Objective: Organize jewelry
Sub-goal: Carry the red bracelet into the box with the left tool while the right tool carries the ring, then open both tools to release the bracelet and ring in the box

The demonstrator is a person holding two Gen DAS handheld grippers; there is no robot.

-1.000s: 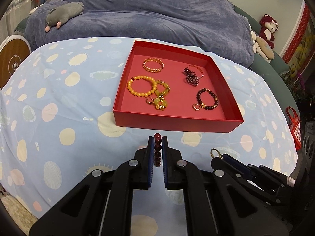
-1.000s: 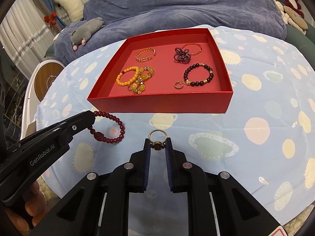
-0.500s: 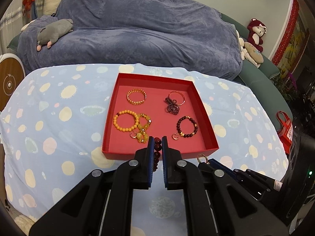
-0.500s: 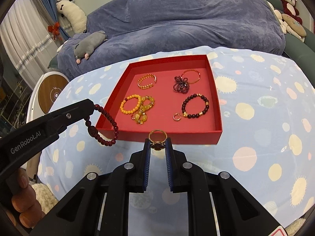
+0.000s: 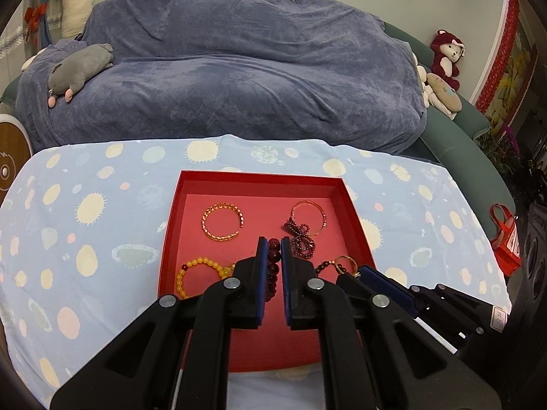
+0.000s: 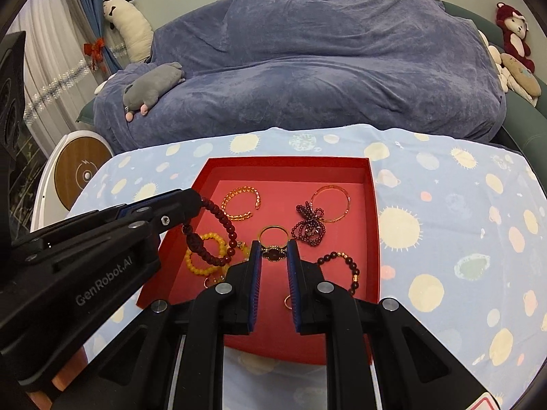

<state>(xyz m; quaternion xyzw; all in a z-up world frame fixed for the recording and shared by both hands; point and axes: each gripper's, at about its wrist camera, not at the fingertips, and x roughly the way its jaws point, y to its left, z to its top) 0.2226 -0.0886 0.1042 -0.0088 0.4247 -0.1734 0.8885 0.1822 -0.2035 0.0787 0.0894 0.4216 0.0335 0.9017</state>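
Observation:
A red tray (image 5: 172, 225) (image 6: 374, 212) lies on the spotted blue cloth. In it are a gold chain bracelet (image 5: 222, 222) (image 6: 241, 203), a thin bangle (image 5: 307, 217) (image 6: 331, 203), a dark bead cluster (image 5: 301, 235) (image 6: 309, 227), a yellow bead bracelet (image 5: 201, 273) (image 6: 205, 254) and a dark bead bracelet (image 6: 342, 268). My left gripper (image 5: 274, 249) (image 6: 200, 203) is shut on a dark red bead bracelet (image 5: 272, 266) (image 6: 212, 235), held over the tray. My right gripper (image 6: 274, 249) (image 5: 352, 273) is shut on a gold ring (image 6: 273, 244) (image 5: 346, 263), also over the tray.
A sofa under a blue-grey cover (image 5: 239, 85) stands behind the table, with a grey plush toy (image 5: 80, 68) on it and plush toys (image 5: 444, 58) at its right end. A round wooden disc (image 6: 80, 171) stands left of the table. A red bag (image 5: 506, 239) hangs at right.
Both grippers have risen and moved forward from in front of the tray to above it, still holding the bead bracelet and the ring.

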